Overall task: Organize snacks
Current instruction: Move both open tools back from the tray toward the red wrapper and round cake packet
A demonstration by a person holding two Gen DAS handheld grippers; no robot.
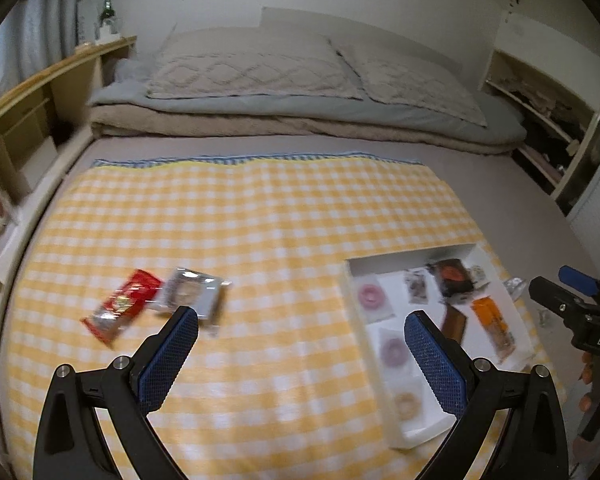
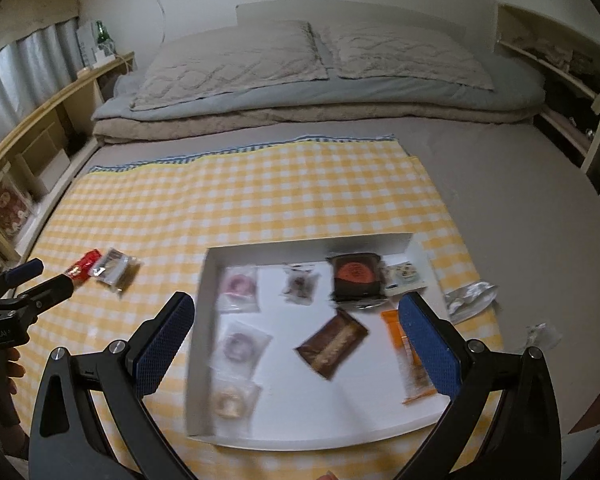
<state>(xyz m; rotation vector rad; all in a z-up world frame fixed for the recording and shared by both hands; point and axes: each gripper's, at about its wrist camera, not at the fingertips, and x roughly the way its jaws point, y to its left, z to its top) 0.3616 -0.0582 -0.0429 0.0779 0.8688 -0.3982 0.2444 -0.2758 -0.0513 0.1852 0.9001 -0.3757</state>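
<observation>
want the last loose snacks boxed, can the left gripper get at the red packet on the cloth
Probably yes: the left gripper has open, empty jaws, and the red packet lies flat on the checked cloth, overlapped only by a clear packet.

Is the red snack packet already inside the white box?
No, the red snack packet lies on the yellow checked cloth beside a clear-wrapped snack, well to the left of the white box.

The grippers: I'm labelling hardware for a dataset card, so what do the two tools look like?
Both are alike. The left gripper has black, curved plastic arms with silver bolts at the joints, and fingers faced with blue, mesh-textured pads. The right gripper matches: black frame, silver bolts, blue textured fingers. Seen from the left wrist view, its black body carries white lettering, partly readable as "DAS". No cables or sleeves show.
</observation>
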